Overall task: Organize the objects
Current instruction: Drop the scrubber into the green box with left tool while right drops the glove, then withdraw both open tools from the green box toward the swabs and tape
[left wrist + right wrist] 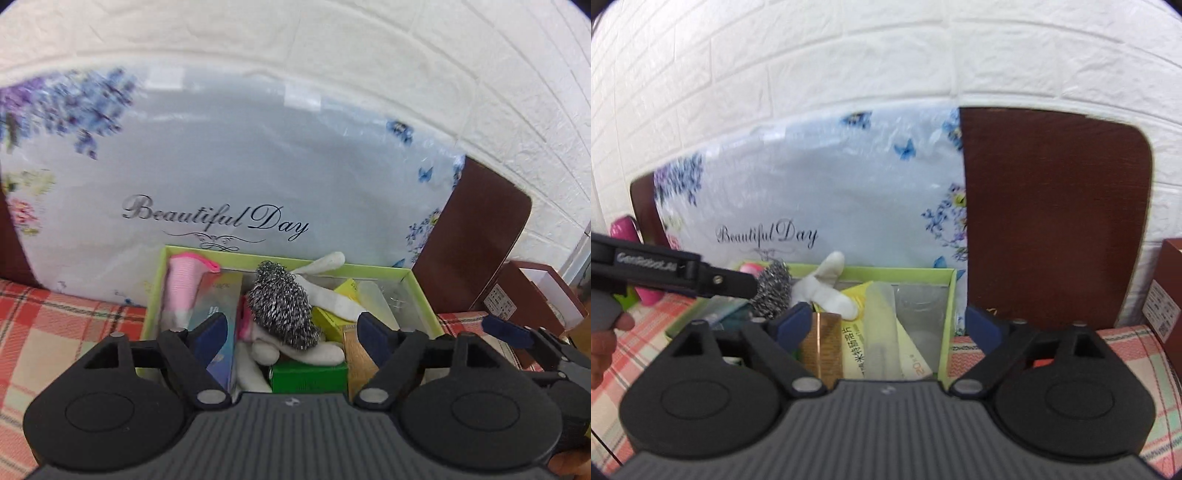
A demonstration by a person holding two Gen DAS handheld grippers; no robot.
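Both grippers wide, green box packed

My left gripper (293,332) spread, empty, over the green cardboard box (419,291) on the plaid cloth (55,332). Inside, left to right: ribbed pink sock (183,284), wiry steel scourer (282,306), limp white sock (325,291), yellow packet (882,332). My right gripper (888,325) spread, empty, over the box's right end.

Both wrist views close above green box (421,295)
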